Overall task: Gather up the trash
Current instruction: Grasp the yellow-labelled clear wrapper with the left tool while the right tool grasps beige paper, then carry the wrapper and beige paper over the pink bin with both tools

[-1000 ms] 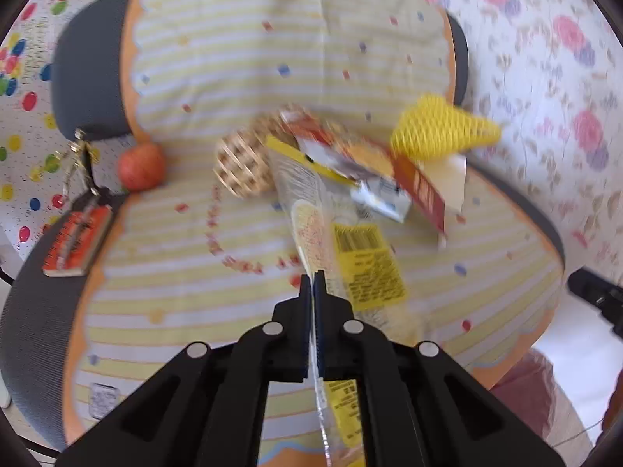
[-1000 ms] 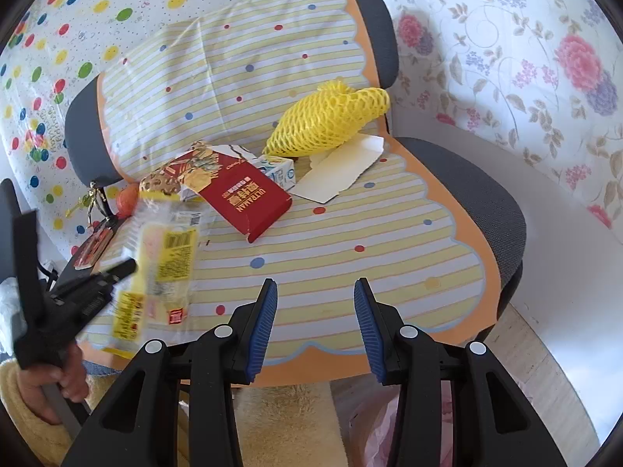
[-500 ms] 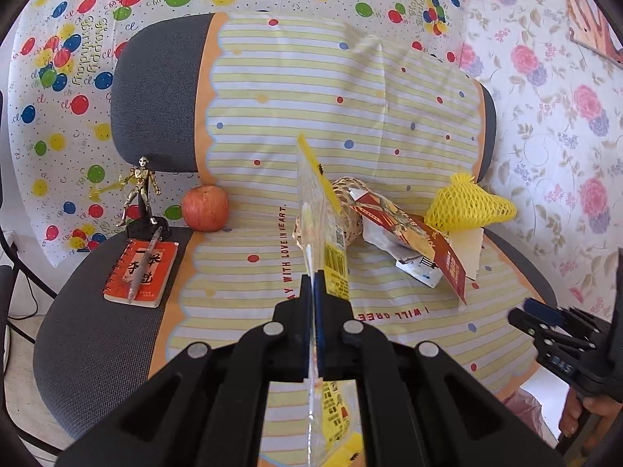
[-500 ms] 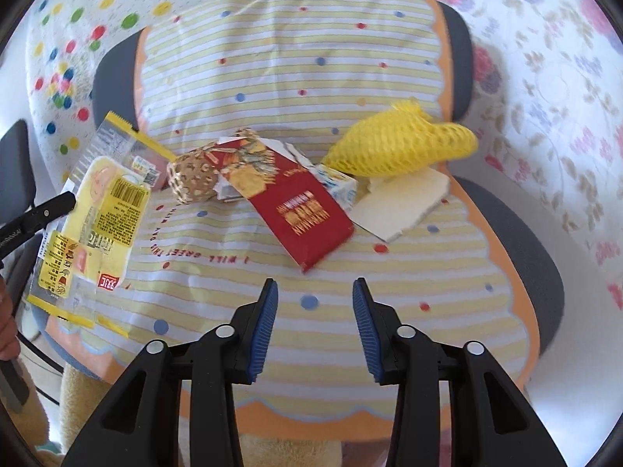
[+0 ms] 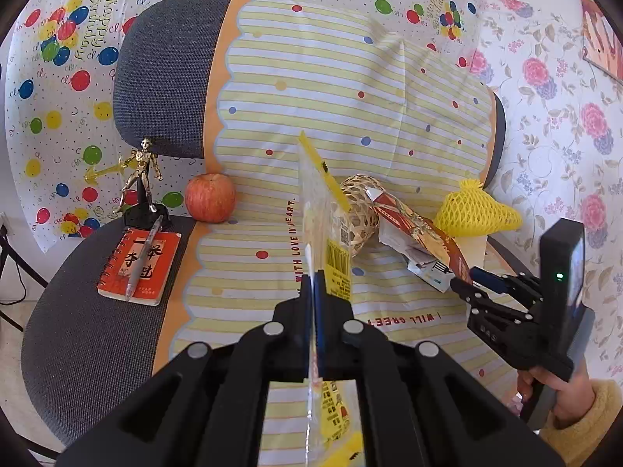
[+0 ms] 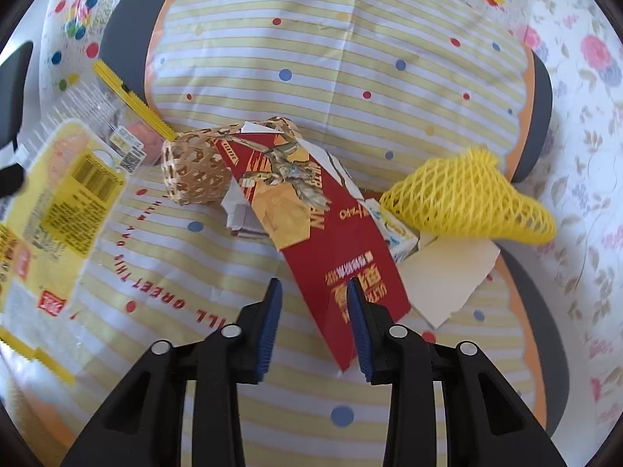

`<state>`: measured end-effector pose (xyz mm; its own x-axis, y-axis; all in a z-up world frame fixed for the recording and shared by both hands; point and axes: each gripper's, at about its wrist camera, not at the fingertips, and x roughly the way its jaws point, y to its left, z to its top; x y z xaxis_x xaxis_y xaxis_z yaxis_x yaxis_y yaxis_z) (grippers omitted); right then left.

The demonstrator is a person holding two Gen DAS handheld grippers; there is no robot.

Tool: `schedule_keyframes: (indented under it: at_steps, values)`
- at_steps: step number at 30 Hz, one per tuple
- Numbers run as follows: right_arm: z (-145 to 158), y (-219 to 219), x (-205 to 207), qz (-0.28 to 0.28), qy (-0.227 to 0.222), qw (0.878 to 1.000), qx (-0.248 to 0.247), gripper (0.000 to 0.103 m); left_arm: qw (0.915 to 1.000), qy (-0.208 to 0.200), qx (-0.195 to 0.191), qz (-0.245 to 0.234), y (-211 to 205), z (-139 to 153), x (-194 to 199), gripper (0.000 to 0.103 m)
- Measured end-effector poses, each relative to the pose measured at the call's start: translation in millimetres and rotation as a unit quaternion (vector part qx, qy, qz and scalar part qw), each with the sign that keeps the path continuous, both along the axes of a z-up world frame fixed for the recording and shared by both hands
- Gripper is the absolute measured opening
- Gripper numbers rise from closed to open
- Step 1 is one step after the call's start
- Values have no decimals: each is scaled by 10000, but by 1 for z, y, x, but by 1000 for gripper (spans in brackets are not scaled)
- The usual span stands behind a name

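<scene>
Left gripper clamps the clear yellow wrapper edge-on above the striped chair cover — balloon sheet behind. Right gripper, closing but unclenched, straddles the red carton on that cover.

1 clear wrapper, 1 red carton, 1 yellow foam net, 1 woven basket, 1 small white box, 1 torn card, 1 apple, 1 notebook, 1 pen, 1 figurine, 2 tools: left, right.
</scene>
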<state>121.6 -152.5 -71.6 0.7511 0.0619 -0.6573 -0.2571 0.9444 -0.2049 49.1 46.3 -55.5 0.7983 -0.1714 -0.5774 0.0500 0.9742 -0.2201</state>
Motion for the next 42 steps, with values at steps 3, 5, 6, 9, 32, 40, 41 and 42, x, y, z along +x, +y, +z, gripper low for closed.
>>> schedule_keyframes:
  at_steps: [3, 5, 6, 9, 32, 40, 41, 42]
  values:
    - [5, 3, 1, 1, -195, 9998, -39, 7, 10000, -18, -31, -5, 0, 0, -2, 0]
    - [16, -2, -4, -5, -357, 9992, 156, 5, 10000, -49, -44, -22, 0, 0, -4, 0]
    - [23, -7, -6, -49, -423, 9986, 302, 3, 10000, -67, -44, -22, -1, 1, -5, 0]
    - [50, -36, -13, -343, -593, 9932, 942, 1, 9998, -180, -82, -80, -3, 5, -9, 0]
    - [57, -214, -234, -2694, -214, 9423, 1976, 1, 9681, -661, -86, -2417, -184, 36, -67, 0]
    - [-7, -255, -283, -3598, 573, 9053, 2183, 4, 9494, -395, 37, -3116, -228, 13, -91, 0]
    - [-12, -257, -286, -3632, 620, 9033, 2195, 6, 9484, -374, 50, -3147, -230, 12, -93, 0]
    - [-18, -260, -287, -3679, 672, 9006, 2214, 6, 9474, -352, 70, -3182, -233, 10, -94, 0]
